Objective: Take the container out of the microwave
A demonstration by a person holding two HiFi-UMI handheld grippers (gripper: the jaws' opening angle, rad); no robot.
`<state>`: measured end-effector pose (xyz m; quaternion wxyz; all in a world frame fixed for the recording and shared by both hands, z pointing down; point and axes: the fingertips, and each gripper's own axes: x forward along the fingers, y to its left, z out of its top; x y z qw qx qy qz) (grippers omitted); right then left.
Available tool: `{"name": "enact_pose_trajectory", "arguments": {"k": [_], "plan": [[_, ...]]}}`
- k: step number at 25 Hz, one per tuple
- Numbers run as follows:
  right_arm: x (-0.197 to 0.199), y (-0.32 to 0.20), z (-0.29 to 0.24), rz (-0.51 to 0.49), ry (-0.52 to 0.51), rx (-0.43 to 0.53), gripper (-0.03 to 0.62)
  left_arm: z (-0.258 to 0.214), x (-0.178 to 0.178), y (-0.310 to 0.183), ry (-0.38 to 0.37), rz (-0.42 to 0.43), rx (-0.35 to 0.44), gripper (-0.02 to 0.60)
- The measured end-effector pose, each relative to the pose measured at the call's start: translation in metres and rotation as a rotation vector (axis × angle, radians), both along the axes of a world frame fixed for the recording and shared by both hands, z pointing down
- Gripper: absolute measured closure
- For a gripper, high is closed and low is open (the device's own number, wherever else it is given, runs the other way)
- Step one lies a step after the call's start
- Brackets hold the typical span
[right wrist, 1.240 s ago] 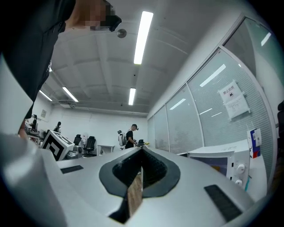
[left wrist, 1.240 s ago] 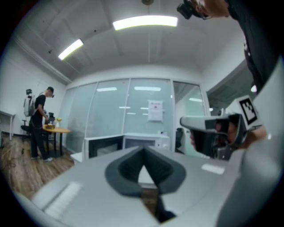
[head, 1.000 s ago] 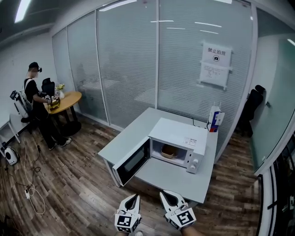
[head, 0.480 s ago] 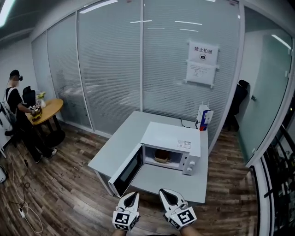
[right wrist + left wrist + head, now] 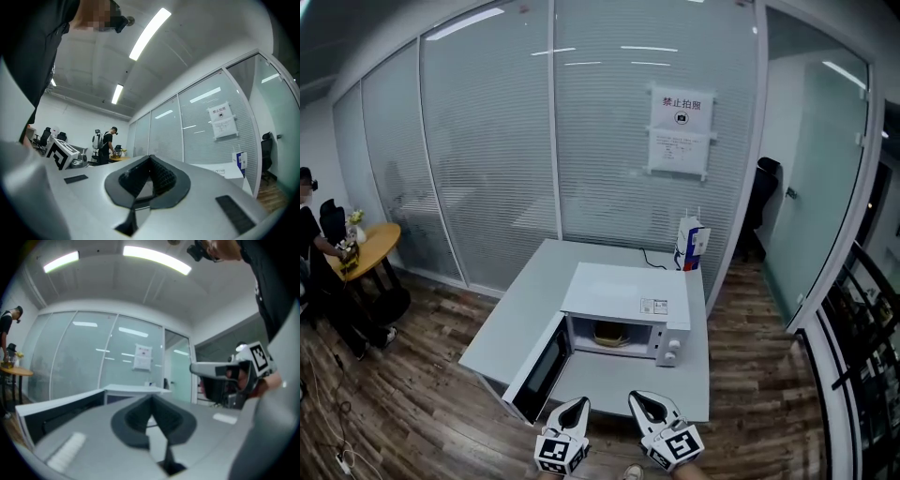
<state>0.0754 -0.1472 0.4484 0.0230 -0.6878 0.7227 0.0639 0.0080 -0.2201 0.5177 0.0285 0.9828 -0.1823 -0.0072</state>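
A white microwave (image 5: pixel 623 302) stands on a grey table (image 5: pixel 520 314) with its door (image 5: pixel 536 368) swung open to the left. Inside the lit cavity sits a pale, round container (image 5: pixel 610 335). My left gripper (image 5: pixel 575 406) and right gripper (image 5: pixel 643 401) hang side by side at the bottom of the head view, short of the table's near edge and well apart from the microwave. Both are shut and hold nothing. In the left gripper view the left gripper (image 5: pixel 151 397) points level at the table (image 5: pixel 133 389). The right gripper (image 5: pixel 150 158) has its pads together.
A blue and white carton (image 5: pixel 691 242) stands at the table's far right corner. Frosted glass walls (image 5: pixel 581 141) close off the back, with a notice (image 5: pixel 679 131) on one. A person (image 5: pixel 319 272) stands at a round wooden table (image 5: pixel 367 246) far left. The floor is wood.
The table and microwave have slid left and slightly down in the head view, and the person at the left has drifted to the frame's edge. Both grippers stay shut at the bottom.
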Motion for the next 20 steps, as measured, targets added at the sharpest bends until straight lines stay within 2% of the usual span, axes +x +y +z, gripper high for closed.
{"name": "enact_pose_trajectory", "arguments": {"k": [8, 20], "plan": [[0.063, -0.018, 0.001, 0.031, 0.002, 0.018, 0.595, -0.005, 0.059, -0.023, -0.001, 0.012, 0.008, 0.577], [0.141, -0.052, -0.006, 0.004, -0.03, 0.029, 0.595, -0.002, 0.133, -0.046, -0.015, 0.017, 0.015, 0.577]]}}
